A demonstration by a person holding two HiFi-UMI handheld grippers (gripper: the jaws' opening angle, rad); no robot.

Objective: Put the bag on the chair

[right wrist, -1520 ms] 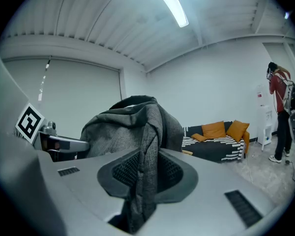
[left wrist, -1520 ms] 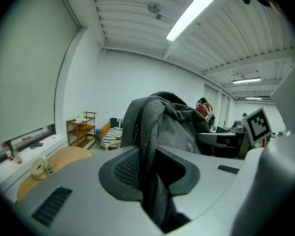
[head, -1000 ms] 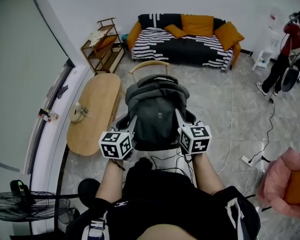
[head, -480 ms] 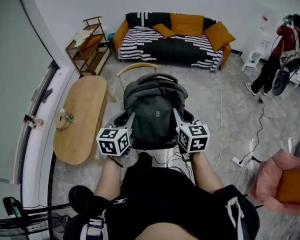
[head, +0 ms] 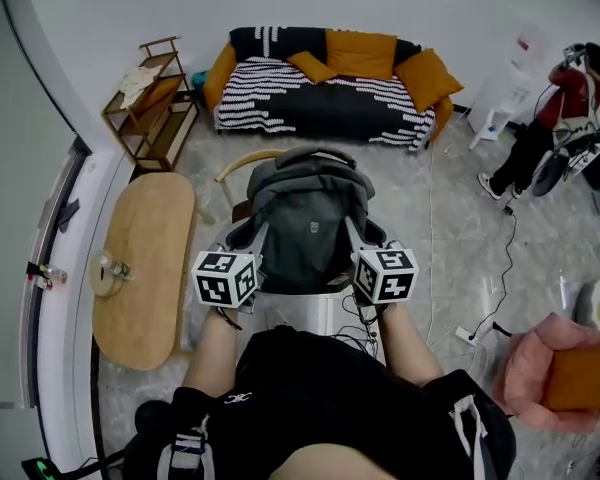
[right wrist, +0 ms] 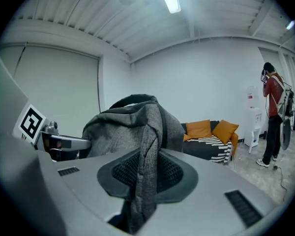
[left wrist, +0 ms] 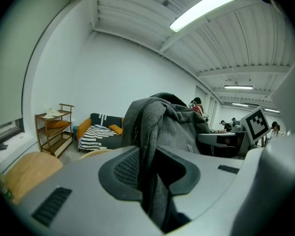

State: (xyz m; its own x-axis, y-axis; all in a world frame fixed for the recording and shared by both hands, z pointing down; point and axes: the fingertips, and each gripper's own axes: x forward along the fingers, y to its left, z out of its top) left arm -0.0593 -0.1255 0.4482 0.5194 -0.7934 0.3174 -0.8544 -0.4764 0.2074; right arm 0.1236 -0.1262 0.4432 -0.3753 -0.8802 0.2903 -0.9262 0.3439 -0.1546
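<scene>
Across the room a striped sofa (head: 320,83) is lining the wall, and the person is holding the grey bag (head: 310,218) just before the wooden chair (head: 242,163). The left gripper (left wrist: 152,181) and right gripper (right wrist: 145,181) are each pinching a fabric fold on opposite sides, so it is hanging level, probably for setting down.
</scene>
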